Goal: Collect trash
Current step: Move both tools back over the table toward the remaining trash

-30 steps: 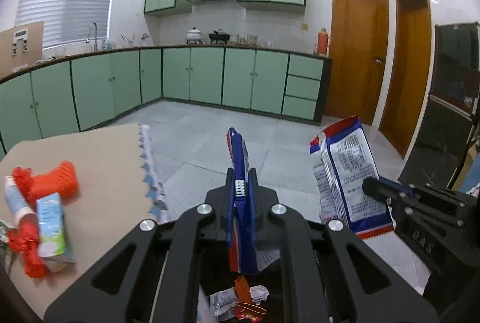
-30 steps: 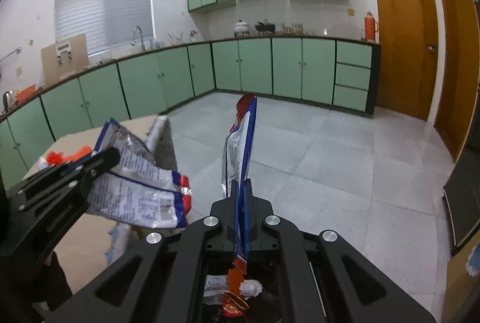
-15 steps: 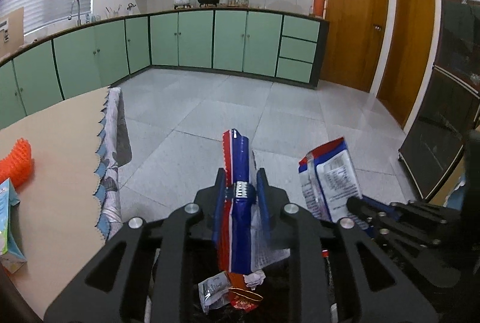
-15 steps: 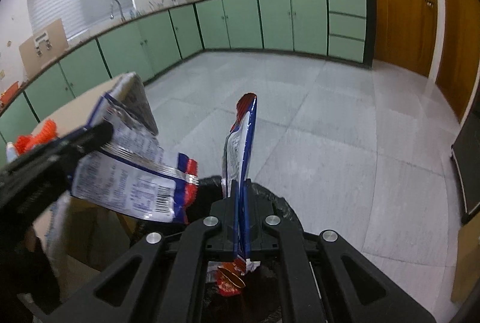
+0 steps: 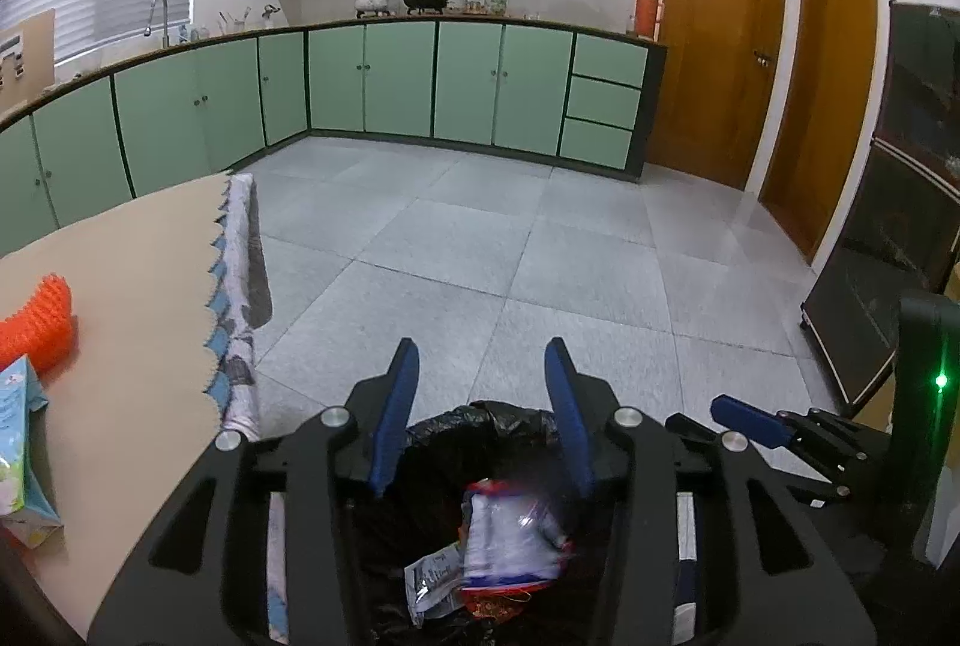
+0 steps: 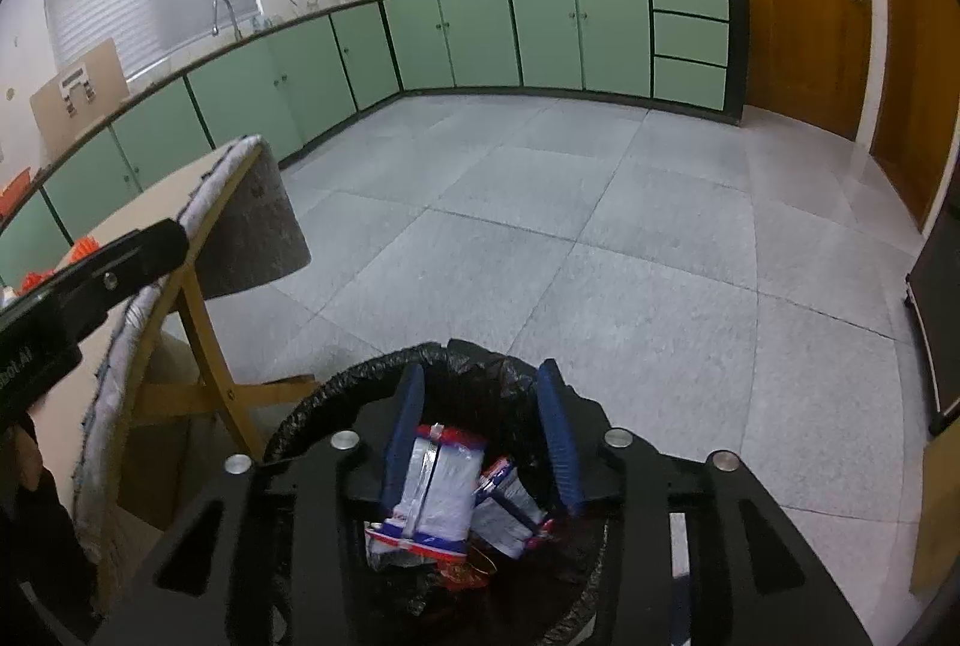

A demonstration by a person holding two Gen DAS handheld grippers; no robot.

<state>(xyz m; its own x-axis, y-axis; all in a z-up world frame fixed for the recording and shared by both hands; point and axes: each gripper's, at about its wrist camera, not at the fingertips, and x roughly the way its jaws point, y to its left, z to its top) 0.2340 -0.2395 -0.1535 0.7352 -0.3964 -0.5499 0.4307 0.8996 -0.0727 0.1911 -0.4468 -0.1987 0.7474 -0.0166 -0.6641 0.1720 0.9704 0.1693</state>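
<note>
Both wrappers (image 6: pixel 438 490) now inside bin (image 6: pixel 360 376)

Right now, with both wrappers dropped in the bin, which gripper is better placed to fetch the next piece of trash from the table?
Probably the left gripper. Its jaws are opening with nothing between them, and its view shows the table close on its left, with the carton there. The right gripper, also opening, stands over the bin, farther from the table.

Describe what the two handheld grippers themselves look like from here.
Both match: the left gripper and right gripper have black angular frames with silver round bolt heads and flat blue pads on the fingers. White lettering marks the left gripper's side in the right wrist view, and a green light glows on the right unit.
</note>
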